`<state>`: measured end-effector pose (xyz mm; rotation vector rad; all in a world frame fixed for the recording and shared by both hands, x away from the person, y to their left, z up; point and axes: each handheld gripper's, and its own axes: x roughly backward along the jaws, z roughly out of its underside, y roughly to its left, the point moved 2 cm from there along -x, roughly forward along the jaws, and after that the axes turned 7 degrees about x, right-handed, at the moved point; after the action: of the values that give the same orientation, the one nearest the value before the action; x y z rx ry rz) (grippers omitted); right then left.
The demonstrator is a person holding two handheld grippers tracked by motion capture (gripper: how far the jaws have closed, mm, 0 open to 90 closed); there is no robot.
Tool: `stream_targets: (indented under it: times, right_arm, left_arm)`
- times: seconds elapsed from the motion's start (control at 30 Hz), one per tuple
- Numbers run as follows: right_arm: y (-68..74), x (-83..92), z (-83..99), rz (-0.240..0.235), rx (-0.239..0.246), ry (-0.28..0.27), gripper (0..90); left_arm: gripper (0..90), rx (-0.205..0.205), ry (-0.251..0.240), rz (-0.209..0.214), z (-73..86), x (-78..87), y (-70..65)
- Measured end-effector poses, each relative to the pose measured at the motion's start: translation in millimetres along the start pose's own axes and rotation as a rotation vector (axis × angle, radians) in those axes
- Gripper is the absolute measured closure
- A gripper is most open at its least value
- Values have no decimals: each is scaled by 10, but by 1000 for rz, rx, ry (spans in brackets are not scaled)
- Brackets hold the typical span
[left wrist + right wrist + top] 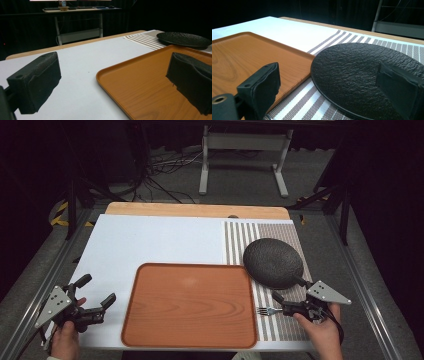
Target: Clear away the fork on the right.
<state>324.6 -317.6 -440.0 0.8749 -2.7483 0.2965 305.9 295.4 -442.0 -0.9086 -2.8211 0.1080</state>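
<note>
An orange wooden tray point(190, 305) lies empty at the table's front middle. To its right, a black textured plate point(273, 262) rests on a striped placemat point(260, 232). My right gripper point(289, 289) is open just in front of the plate, and its jaws point at the plate's near rim with nothing between them. A silver fork point(267, 310) lies on the mat beside that gripper, its handle hidden under the gripper body. My left gripper point(96, 291) is open at the front left, level with the tray's left edge. The plate point(362, 72) and tray point(249, 55) lie ahead of the right gripper point(329, 75).
A white board point(160, 242) covers the wooden table point(195, 210). Ahead of the left gripper point(115, 67) lie the tray's corner point(140, 80) and, farther off, the plate point(183, 39). A white desk frame point(245, 150) and cables stand on the floor beyond the table.
</note>
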Motion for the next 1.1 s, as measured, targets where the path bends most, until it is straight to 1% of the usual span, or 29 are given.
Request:
stream_targets:
  times: [0.07, 0.47, 0.6, 0.73, 0.83, 0.97, 1.03, 1.1]
  right_arm:
    - [0, 4, 1, -2, 0, -2, 67]
    - [14, 4, 6, -9, 5, 14, 67]
    - [11, 10, -2, -11, 9, 9, 67]
    - [10, 2, -6, -14, 3, 14, 66]
    - [-6, -4, -79, -22, -5, 14, 67]
    - [-34, -12, -198, -30, 12, 24, 67]
    - [-55, -12, -254, -32, 26, 35, 67]
    - [-71, -9, -296, -33, 26, 44, 67]
  left_arm:
    - [2, -3, 6, -1, -1, 0, -2]
    - [2, -4, 4, -1, -6, -6, -3]
    - [3, -6, 8, 0, -3, -10, -1]
    - [2, -3, 10, 0, -6, -10, -2]
    - [2, -4, 14, 0, -2, -18, -4]
    - [3, -13, 19, 8, -9, -23, -20]
    - [3, -10, 15, 6, -11, -18, -15]
    - [2, -3, 11, 4, -14, -13, -11]
